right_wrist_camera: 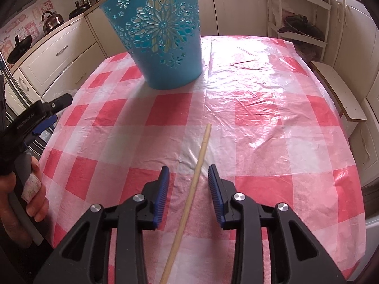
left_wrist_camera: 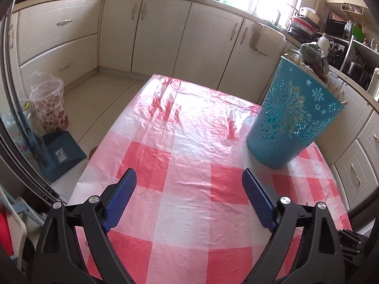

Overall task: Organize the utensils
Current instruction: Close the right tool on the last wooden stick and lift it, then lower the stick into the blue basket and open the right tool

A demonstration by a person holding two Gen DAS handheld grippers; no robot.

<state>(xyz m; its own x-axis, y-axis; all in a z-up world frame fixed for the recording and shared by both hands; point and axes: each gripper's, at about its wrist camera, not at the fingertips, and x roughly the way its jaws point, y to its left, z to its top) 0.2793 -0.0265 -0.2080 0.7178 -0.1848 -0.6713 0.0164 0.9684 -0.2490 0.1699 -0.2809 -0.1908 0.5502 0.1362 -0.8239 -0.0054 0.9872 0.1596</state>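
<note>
The job looks like it is only just starting. A long wooden stick (right_wrist_camera: 196, 179), maybe a chopstick or a spoon handle, lies flat on the worktop (right_wrist_camera: 272, 123) with its red and white check cloth. It is not in the blue holder (right_wrist_camera: 163, 35) yet. The holder stands upright farther back on the worktop, well apart from the stick. I cannot tell if anything is inside it.

The right tongs (right_wrist_camera: 188, 174) sit around the stick, 1 finger on each side. They are partly open and do not touch it, so nothing is picked up.

The left tongs (left_wrist_camera: 189, 177) are wide open and hold nothing. They hang over bare cloth, with the blue holder (left_wrist_camera: 291, 116) near their right side.

Still to do, I think: close on the stick, lift it, and drop it into the holder. I see only 1 utensil.
</note>
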